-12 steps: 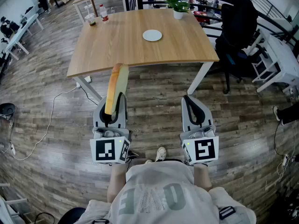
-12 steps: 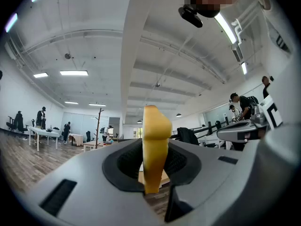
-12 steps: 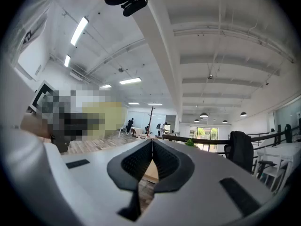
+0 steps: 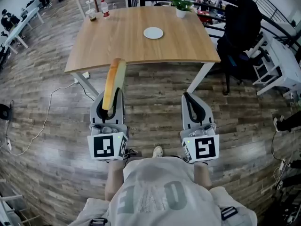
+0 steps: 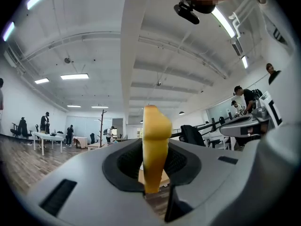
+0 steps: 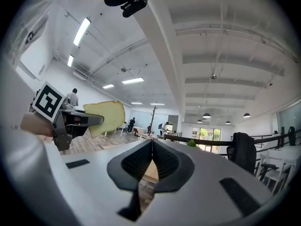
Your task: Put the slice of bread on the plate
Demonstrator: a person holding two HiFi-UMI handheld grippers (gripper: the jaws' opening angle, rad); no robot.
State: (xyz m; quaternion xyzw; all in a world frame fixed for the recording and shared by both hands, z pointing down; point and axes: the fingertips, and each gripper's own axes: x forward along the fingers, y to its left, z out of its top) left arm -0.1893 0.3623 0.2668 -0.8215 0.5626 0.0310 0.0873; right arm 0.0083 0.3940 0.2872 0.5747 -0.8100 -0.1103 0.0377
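The slice of bread (image 4: 114, 81) stands on edge, pale yellow with a brown crust, clamped in my left gripper (image 4: 109, 102) over the wooden floor, short of the table. In the left gripper view the slice of bread (image 5: 153, 145) rises straight up between the jaws. My right gripper (image 4: 192, 102) is shut and holds nothing, level with the left one. From the right gripper view the slice of bread (image 6: 106, 117) shows side-on at the left. A small white plate (image 4: 153, 33) lies on the wooden table (image 4: 117, 41), far ahead of both grippers.
A potted plant (image 4: 180, 4) stands at the table's far edge, a bottle (image 4: 104, 8) and a cup (image 4: 91, 15) at its far left corner. A black chair (image 4: 240, 36) is right of the table. A cable (image 4: 47, 119) trails over the floor at left.
Both grippers and the bread have shifted slightly toward the table as the person steps forward. The grip on the bread is unchanged.
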